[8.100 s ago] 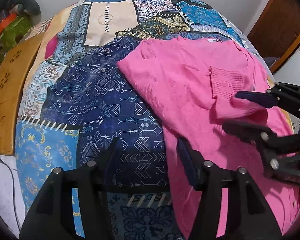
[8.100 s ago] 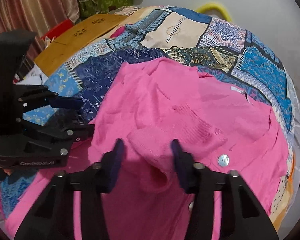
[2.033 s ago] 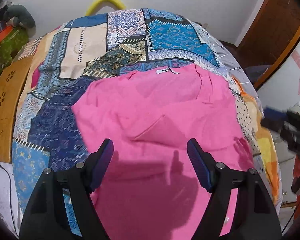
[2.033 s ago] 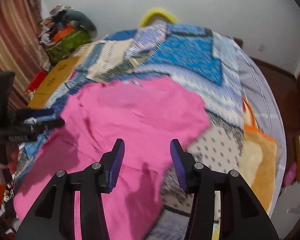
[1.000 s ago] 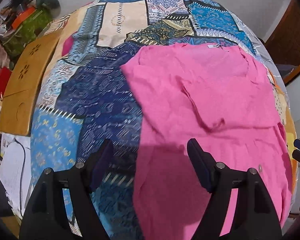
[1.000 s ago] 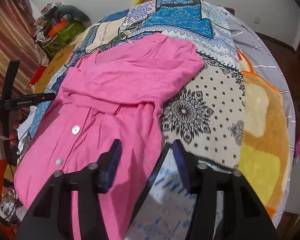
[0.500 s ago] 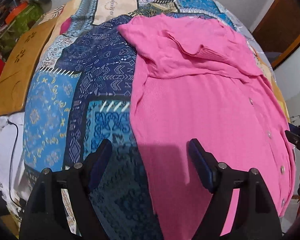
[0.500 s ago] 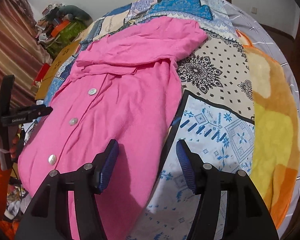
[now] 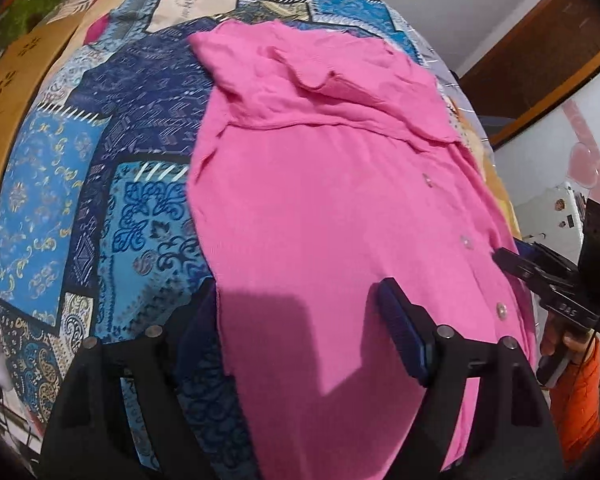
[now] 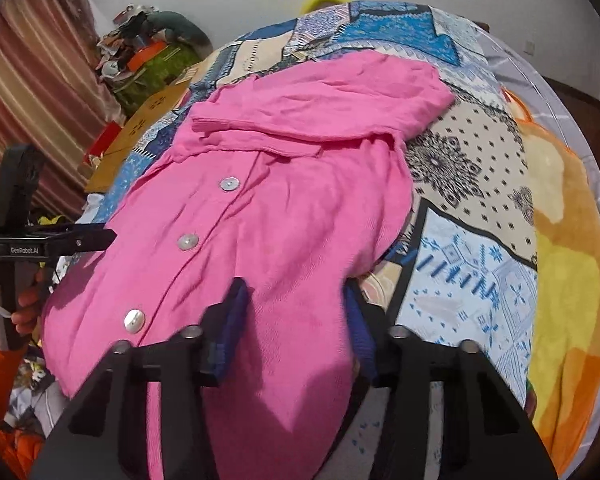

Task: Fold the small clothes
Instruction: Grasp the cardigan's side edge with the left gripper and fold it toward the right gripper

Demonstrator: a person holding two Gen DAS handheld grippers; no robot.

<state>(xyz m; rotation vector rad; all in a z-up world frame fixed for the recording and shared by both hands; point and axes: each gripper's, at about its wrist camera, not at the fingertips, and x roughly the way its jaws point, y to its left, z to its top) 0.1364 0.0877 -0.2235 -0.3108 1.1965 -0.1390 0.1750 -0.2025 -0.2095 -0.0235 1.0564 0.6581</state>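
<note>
A pink buttoned cardigan (image 9: 340,200) lies flat on the patchwork bedspread (image 9: 60,200), its sleeves folded across the chest. My left gripper (image 9: 296,304) hovers low over the near left hem. It stands wide and is just beginning to close, the cloth's edge between its fingers. My right gripper (image 10: 294,296) straddles the near right hem. Its jaws are closing with pink cloth between the blue pads, which stand apart from each other. Each gripper shows at the rim of the other's view: the right gripper (image 9: 504,258) and the left gripper (image 10: 106,236).
A wooden board (image 9: 4,92) lies beside the bed on the left. A clutter pile (image 10: 148,44) and a striped curtain (image 10: 28,88) stand beyond it. An orange-yellow blanket (image 10: 560,248) covers the right side. A person's orange sleeve (image 9: 580,392) is at the rim.
Both grippers have drawn back from the chest to the near hem and dropped closer to the cloth. The right jaws have narrowed around the hem edge.
</note>
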